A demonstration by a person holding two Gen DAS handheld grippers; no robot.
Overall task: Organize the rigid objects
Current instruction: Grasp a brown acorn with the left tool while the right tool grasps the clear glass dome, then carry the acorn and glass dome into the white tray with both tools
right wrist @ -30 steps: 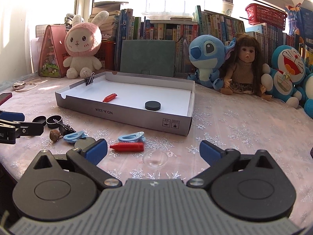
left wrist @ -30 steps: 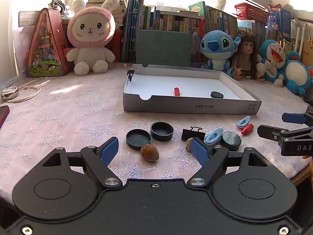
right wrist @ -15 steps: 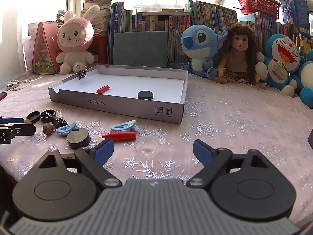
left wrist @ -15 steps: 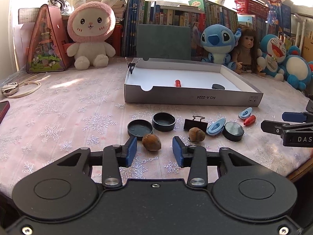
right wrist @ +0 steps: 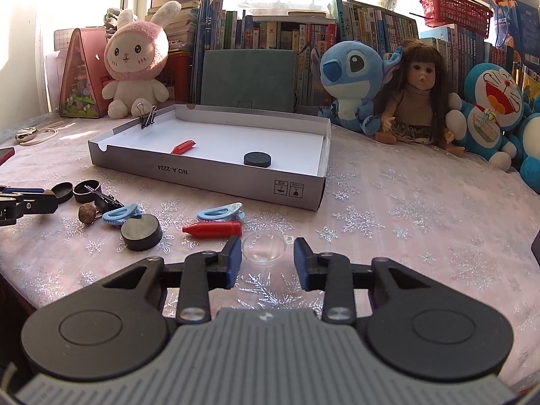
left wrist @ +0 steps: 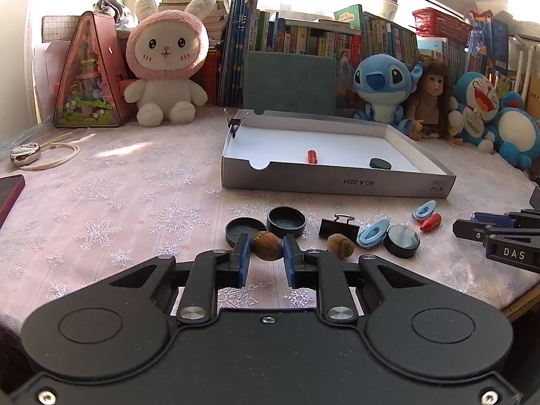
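Note:
My left gripper (left wrist: pixel 266 248) is shut on a brown hazelnut (left wrist: pixel 267 241) that rests on the tablecloth. A second hazelnut (left wrist: pixel 341 245) lies just to its right. My right gripper (right wrist: pixel 267 255) is partly closed around a clear plastic dome (right wrist: pixel 264 244), with a small gap on each side. A grey cardboard tray (left wrist: pixel 334 182) further back holds a red crayon (left wrist: pixel 312 156) and a black disc (left wrist: pixel 380 163). The tray also shows in the right wrist view (right wrist: pixel 209 175).
Loose on the cloth: two black caps (left wrist: pixel 286 221), a binder clip (left wrist: pixel 339 229), blue clips (right wrist: pixel 221 211), a black disc (right wrist: pixel 141 231), a red crayon (right wrist: pixel 213 229). Plush toys, a doll and books line the back. The table edge is near on the right.
My left gripper moved forward and closed from wide open onto the hazelnut. My right gripper moved forward and narrowed around the clear dome.

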